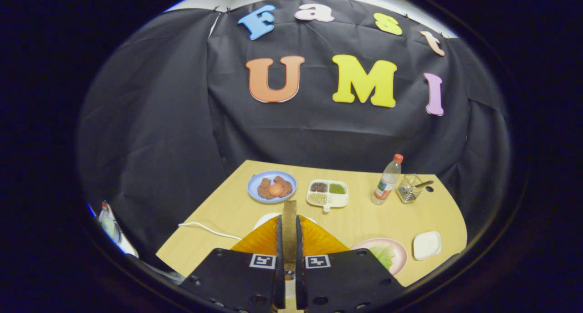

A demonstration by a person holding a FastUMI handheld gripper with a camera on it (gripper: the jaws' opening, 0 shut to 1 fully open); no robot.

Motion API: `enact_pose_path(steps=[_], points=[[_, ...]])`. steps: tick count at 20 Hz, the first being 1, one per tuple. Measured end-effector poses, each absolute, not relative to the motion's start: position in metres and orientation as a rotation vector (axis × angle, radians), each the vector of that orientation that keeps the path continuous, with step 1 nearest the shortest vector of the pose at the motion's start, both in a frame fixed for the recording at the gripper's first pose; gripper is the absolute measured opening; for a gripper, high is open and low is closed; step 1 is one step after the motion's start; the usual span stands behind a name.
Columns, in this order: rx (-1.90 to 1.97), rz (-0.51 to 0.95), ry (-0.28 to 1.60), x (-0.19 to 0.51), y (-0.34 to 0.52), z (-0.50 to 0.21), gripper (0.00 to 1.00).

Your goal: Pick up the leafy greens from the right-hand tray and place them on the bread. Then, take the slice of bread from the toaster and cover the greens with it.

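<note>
In the gripper view, the gripper point(288, 240) has its jaws drawn together on a slice of bread point(289, 222), which stands upright on edge between them; both fingers press on its flat faces and its upper crust rises a little above their tips. Just behind and below the held slice lies an orange, translucent thing point(314, 240) that spreads to both sides of the fingers, and a white rounded form point(266, 218) peeks out at its far left edge; what either of them is cannot be told from here.

To the right of the jaws, close to the near edge of the light wooden counter point(227, 212), sits a pink plate point(398, 249) with pale leafy greens point(383, 256) on it, partly hidden by the gripper's body. Just to the right of that plate lies a small white square dish point(427, 245).

Beyond the fingers, toward the far side of the counter, a blue plate point(272, 186) holds brown pieces with a round orange piece on top. Beside it on the right is a white divided tray point(328, 194) with dark, green and pale grains in separate compartments. Further right stands a clear bottle point(387, 181) with a red cap, upright, and next to it a wire basket point(409, 188) with a utensil leaning in it. A white cord point(209, 230) trails across the counter to the left of the jaws.
</note>
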State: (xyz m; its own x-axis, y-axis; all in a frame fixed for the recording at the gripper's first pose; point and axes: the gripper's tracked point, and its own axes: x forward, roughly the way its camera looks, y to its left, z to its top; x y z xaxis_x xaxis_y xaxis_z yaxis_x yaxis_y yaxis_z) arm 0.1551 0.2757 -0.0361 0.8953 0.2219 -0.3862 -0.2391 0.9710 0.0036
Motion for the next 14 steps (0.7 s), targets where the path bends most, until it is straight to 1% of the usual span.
enact_pose_path(steps=[3, 7, 9, 14], points=[[-0.039, 0.23, 0.343, 0.146, 0.259, -0.005, 0.09], [-0.034, 0.204, 0.327, 0.14, 0.229, -0.002, 0.09], [-0.028, 0.179, 0.345, 0.142, 0.21, -0.018, 0.09], [-0.046, 0.138, 0.43, 0.152, 0.17, -0.087, 0.09]])
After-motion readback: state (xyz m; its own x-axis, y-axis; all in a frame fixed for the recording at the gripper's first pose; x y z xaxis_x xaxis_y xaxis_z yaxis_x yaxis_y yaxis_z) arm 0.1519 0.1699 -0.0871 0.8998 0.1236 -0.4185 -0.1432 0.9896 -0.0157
